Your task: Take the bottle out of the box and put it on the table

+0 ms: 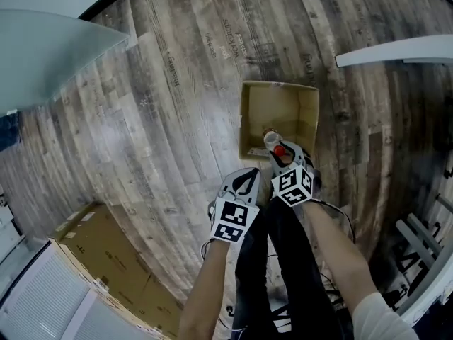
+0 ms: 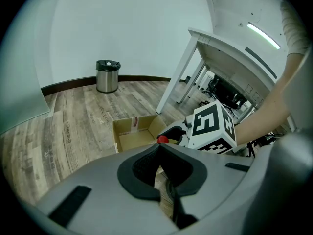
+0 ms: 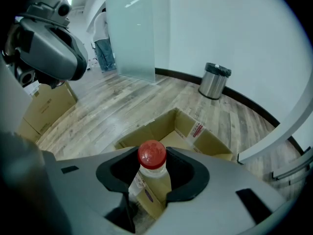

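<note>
The bottle (image 3: 152,177) is kept upright between the right gripper's (image 3: 154,166) 2 jaws, seemingly clamped, at the box's (image 3: 208,140) near edge. The left gripper (image 2: 159,154), closed and empty, is held beside.

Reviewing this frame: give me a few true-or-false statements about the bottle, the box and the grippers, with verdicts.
1. The bottle has a red cap. True.
2. The bottle is between the left gripper's jaws. False: it is between the right gripper's jaws; the left gripper holds nothing.
3. The cardboard box sits on a table. False: it sits on the wood floor.
4. The cardboard box is open at the top. True.
</note>
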`<control>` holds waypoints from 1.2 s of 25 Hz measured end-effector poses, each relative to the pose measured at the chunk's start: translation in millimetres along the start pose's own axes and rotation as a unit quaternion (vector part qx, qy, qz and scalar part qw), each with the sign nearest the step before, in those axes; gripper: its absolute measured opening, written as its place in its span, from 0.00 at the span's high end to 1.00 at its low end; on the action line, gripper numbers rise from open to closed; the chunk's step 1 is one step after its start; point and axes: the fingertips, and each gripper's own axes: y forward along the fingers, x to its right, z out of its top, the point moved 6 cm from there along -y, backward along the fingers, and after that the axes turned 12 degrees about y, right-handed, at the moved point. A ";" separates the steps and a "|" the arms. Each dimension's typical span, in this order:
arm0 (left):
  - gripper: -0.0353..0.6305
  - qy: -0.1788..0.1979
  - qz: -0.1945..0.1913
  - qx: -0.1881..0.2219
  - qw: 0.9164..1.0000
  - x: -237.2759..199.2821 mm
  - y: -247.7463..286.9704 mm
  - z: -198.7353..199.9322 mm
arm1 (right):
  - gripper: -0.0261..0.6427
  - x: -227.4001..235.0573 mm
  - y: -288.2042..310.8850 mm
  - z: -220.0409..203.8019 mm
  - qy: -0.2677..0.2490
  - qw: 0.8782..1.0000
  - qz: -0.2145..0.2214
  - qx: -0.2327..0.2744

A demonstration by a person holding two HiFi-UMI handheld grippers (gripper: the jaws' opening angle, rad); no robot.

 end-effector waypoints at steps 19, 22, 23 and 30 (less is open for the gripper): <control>0.92 0.052 -0.034 0.026 0.998 54.8 -82.1 100.3 | 0.67 7.5 -185.7 98.8 0.011 0.997 -0.019 0.076; 0.92 0.063 -0.035 0.037 0.997 63.1 -105.2 122.1 | 0.67 7.1 -226.4 116.7 0.009 0.995 -0.029 0.092; 0.92 0.065 -0.034 0.040 0.996 65.1 -112.8 128.5 | 0.67 6.5 -239.2 122.6 0.008 0.995 -0.031 0.096; 0.92 0.084 -0.026 0.049 0.995 75.1 -165.6 169.6 | 0.68 5.9 -332.3 170.9 0.000 0.992 -0.037 0.123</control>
